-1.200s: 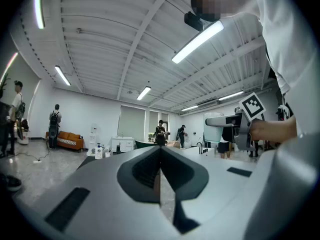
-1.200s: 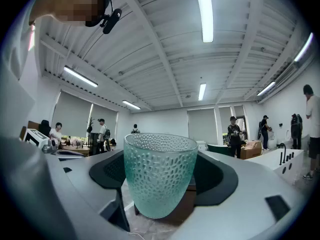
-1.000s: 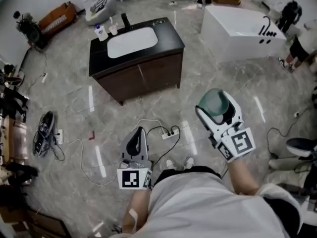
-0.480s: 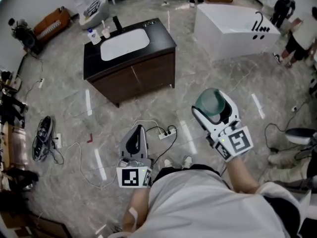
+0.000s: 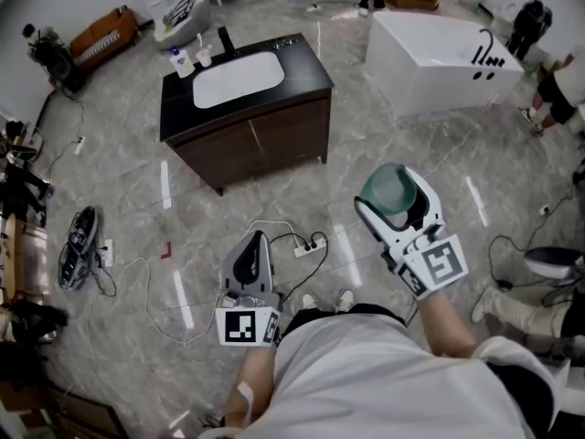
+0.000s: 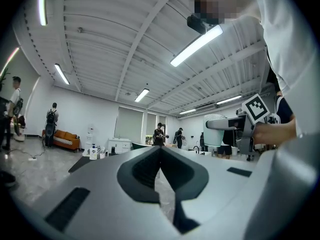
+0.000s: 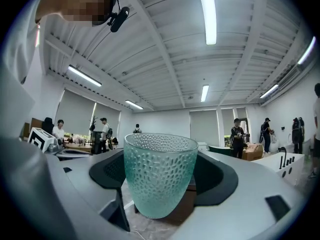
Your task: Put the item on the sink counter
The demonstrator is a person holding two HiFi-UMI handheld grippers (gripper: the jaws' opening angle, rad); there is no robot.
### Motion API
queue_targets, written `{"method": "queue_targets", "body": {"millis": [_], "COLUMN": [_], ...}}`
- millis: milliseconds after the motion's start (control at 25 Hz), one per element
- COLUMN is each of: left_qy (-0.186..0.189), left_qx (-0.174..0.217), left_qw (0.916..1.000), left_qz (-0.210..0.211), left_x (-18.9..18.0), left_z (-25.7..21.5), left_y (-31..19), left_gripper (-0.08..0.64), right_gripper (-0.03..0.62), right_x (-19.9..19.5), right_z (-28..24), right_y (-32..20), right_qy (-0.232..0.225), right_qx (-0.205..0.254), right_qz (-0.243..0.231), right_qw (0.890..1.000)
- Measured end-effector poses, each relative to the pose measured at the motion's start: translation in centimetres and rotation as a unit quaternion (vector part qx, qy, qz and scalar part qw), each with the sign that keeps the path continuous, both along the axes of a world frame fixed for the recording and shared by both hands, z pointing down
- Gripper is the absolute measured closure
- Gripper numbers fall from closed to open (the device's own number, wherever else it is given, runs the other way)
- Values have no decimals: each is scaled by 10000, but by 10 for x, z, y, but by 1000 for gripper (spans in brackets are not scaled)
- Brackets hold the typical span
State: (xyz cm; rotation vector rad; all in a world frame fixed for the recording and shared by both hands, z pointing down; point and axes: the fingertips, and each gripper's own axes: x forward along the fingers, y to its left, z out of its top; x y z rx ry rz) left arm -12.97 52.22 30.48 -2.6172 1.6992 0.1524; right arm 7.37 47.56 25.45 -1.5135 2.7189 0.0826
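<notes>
Head view has the sink counter [image 5: 306,64] barely shifted since a second ago, so the cup [image 5: 388,187], pinched upright in the right gripper [image 5: 395,199] (left gripper [image 5: 254,245] pressed together, empty), remains well short of it.

No word, brand or number can be read. The only signs are black-and-white coded patterns: one square marker [image 5: 239,327] on the cube behind the left gripper [image 5: 257,241], a second marker [image 5: 442,265] on the cube behind the right gripper [image 5: 391,190]. Well ahead of the left gripper, a bottle [image 5: 182,62] on the sink counter [image 5: 306,67] bears a label too small to read
</notes>
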Motion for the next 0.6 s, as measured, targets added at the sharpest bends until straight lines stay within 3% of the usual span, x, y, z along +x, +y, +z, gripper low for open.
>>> {"method": "queue_targets", "body": {"millis": [600], "left_qy": [-6], "left_qx": [-7], "left_qw": [9999], "left_qz": [138], "left_x": [6], "left_z": [1], "left_y": [-4], "left_gripper": [558], "right_gripper": [189], "right_x": [3], "right_z": [0], "right_y": [2], "right_qy": [-151], "right_qx": [-38], "right_qz": [7], "right_qw": [9999]}}
